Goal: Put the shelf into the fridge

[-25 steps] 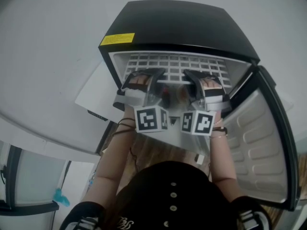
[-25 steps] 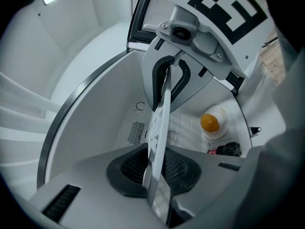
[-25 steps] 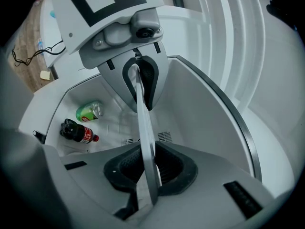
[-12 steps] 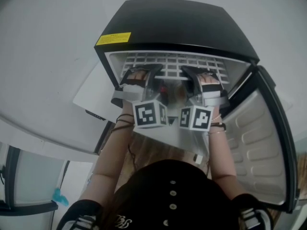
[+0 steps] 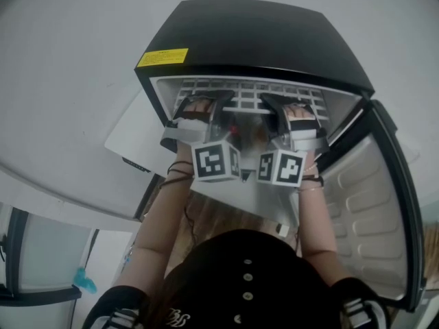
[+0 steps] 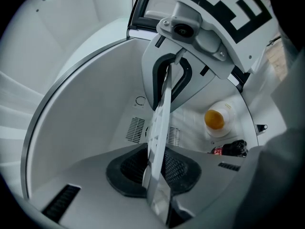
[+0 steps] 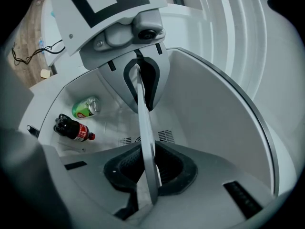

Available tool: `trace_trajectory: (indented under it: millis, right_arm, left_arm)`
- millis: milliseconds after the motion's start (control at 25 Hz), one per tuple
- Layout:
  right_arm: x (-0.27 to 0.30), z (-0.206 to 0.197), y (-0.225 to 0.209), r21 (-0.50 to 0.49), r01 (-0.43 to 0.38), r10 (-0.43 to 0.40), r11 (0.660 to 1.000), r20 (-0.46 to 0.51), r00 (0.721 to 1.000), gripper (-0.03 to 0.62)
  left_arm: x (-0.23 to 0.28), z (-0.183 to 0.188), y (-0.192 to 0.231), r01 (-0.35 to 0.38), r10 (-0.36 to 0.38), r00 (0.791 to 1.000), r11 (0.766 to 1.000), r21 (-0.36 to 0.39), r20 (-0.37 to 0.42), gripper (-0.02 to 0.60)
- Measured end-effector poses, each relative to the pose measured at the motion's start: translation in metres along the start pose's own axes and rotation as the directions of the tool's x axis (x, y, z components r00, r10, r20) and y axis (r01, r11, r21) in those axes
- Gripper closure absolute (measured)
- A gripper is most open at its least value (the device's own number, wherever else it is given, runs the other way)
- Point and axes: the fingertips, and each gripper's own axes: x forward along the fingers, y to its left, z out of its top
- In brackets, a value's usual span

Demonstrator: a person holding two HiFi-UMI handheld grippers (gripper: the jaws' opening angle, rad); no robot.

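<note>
The white wire shelf (image 5: 252, 93) lies level in the top of the small black fridge (image 5: 260, 36), most of it inside the opening. My left gripper (image 5: 200, 110) is shut on its front edge at the left and my right gripper (image 5: 293, 114) on the same edge at the right. In the left gripper view the shelf (image 6: 160, 123) runs edge-on between the pads of the left gripper (image 6: 157, 171), with the other gripper (image 6: 171, 78) clamped further along. In the right gripper view the shelf (image 7: 144, 128) is likewise pinched in the right gripper (image 7: 147, 173).
The fridge door (image 5: 374, 211) stands open at the right. On the white fridge floor lie a cola bottle (image 7: 73, 128), a green can (image 7: 86, 107) and an orange-capped bottle (image 6: 215, 120). A white panel (image 5: 134, 136) sits left of the fridge. The person's arms (image 5: 164, 218) reach in from below.
Both grippers have moved a little further into the fridge opening, and the shelf has slid deeper with them. Both grips are unchanged.
</note>
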Motion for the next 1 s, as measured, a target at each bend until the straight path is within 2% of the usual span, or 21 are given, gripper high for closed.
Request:
trace_trajectory:
  millis: [360,720,840,1000]
  right_arm:
    - [0.001,0.000,0.000,0.008,-0.006,0.006,1.000,-0.004,1.000,0.546]
    - [-0.001,0.002,0.001,0.058,-0.034,0.035,0.998,-0.024,0.999,0.543]
    - [-0.008,0.007,-0.001,0.091,-0.024,0.025,0.996,-0.017,1.000,0.508]
    - [-0.017,0.011,0.000,0.105,-0.024,0.026,0.994,-0.024,0.999,0.497]
  left_arm:
    - [0.001,-0.001,0.000,-0.007,0.007,1.000,1.000,0.000,0.004,0.537]
    - [-0.003,0.000,-0.002,0.015,-0.015,1.000,1.000,-0.010,-0.012,0.535]
    - [-0.007,0.002,0.000,0.009,-0.009,1.000,1.000,-0.024,-0.007,0.522]
    - [-0.017,0.006,-0.002,0.012,-0.011,1.000,0.999,-0.042,0.008,0.502]
